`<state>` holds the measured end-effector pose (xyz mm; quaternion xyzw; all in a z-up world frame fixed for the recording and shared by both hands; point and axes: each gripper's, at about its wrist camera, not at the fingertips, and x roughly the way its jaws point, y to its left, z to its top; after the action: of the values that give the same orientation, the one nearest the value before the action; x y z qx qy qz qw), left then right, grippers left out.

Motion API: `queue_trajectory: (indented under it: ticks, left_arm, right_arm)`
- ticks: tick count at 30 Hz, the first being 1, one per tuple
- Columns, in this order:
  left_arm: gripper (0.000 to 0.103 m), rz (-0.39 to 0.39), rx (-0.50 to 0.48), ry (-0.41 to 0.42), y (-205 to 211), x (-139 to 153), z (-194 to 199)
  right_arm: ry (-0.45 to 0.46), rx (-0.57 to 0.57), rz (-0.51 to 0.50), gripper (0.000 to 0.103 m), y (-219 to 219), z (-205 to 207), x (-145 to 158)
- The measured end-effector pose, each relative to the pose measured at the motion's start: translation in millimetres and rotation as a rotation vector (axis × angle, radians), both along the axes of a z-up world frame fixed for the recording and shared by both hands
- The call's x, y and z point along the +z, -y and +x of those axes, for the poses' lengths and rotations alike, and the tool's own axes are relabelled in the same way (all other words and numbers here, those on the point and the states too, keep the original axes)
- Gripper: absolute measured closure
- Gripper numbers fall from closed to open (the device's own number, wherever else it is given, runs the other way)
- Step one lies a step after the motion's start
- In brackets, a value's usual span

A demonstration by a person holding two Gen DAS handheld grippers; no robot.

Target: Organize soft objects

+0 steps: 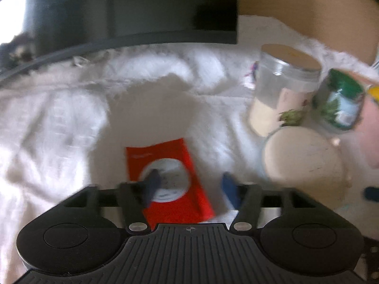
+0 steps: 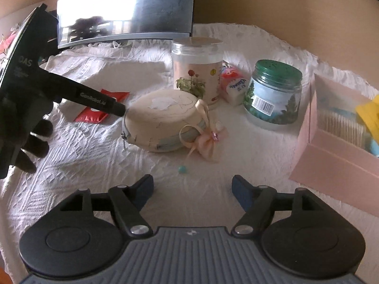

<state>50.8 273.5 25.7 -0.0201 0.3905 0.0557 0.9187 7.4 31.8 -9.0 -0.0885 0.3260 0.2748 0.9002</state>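
A red packet (image 1: pixel 170 203) with a white round window lies flat on the white cloth, under my left gripper (image 1: pixel 190 182). That gripper is open; its left fingertip hangs over the packet's window and its right fingertip is just off the packet's right edge. From the right wrist the same red packet (image 2: pixel 94 114) shows behind a black finger (image 2: pixel 94 99) of the left gripper, held by a dark-gloved hand. My right gripper (image 2: pixel 193 185) stands open over bare cloth with nothing between its fingers. Ahead of it sits a round cream pouch (image 2: pixel 163 120) with a peach bow.
Behind the pouch stand a flower-labelled jar (image 2: pixel 196 71), a small tissue pack (image 2: pixel 234 84) and a green-lidded jar (image 2: pixel 274 94). A pink box (image 2: pixel 331 146) is at the right. A dark monitor (image 2: pixel 125 7) closes the back. A teal bead (image 2: pixel 182 170) lies on the cloth.
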Motion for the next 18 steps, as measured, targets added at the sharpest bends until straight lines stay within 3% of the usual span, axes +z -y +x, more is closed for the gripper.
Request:
queue_trajectory:
  ticks: [1,4,5,7,8,11,18]
  left_arm:
    - [0.017,-0.04,-0.02,0.0,-2.2,0.0,0.3]
    - [0.019,-0.088,-0.015,0.028,-7.2,2.1,-6.4]
    - [0.021,-0.084,0.009,0.061,-10.1,3.7,-12.1]
    - [0.021,-0.005,0.079,0.105,-10.7,5.3,-20.2]
    - [0.021,0.017,0.099,0.093,-13.1,3.7,-18.7]
    - [0.022,-0.02,0.112,0.014,-25.1,-6.6,-8.4]
    - [0.021,-0.02,0.123,0.033,-28.5,-8.4,10.9]
  right_arm:
    - [0.0,0.002,0.001,0.027,-0.1,0.3,-0.5]
    - [-0.004,0.005,0.004,0.024,-1.2,0.8,-0.7]
    - [-0.006,0.006,0.007,0.023,-1.0,1.1,-0.7]
    - [-0.01,0.006,0.015,0.022,-1.0,1.4,-0.5]
    - [-0.011,0.006,0.016,0.022,-1.0,1.5,-0.5]
    - [-0.012,0.008,0.016,0.021,-1.6,1.7,-0.7]
    - [-0.016,0.017,0.009,0.017,-2.5,2.8,-0.4]
